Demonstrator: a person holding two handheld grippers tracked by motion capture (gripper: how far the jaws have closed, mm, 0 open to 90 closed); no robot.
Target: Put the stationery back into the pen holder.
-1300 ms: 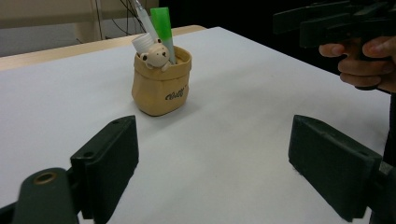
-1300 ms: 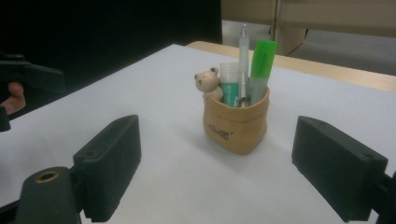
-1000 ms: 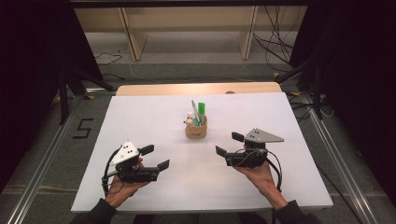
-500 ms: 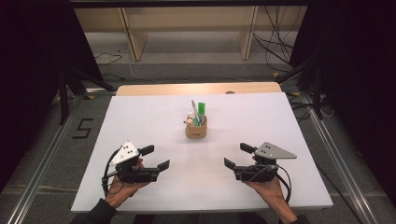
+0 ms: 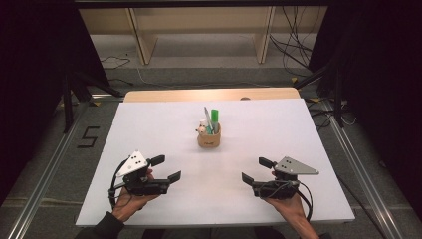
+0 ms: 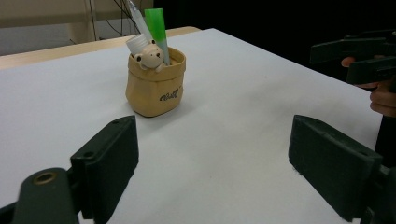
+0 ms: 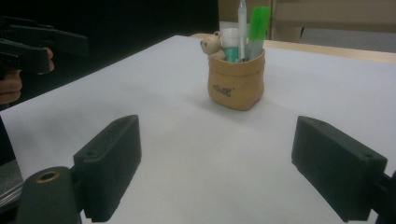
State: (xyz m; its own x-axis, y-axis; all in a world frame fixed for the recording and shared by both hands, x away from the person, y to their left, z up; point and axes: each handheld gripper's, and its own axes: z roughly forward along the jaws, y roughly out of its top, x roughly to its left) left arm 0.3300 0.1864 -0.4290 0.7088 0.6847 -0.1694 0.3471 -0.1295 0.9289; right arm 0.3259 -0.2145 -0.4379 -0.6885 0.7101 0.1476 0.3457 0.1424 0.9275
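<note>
On the white rectangular table (image 5: 149,124), the tan pouch-shaped pen holder (image 5: 209,138) stands near the middle, well ahead of me. In it stand a green marker (image 5: 214,119) and a clear pen (image 5: 206,117), with a small bear figure (image 5: 201,130) at its left rim. My left gripper (image 5: 166,169) sits at the near left, my right gripper (image 5: 255,171) at the near right, well apart, the holder between and beyond them. Behind the table runs a pale wooden shelf frame (image 5: 199,25)
</note>
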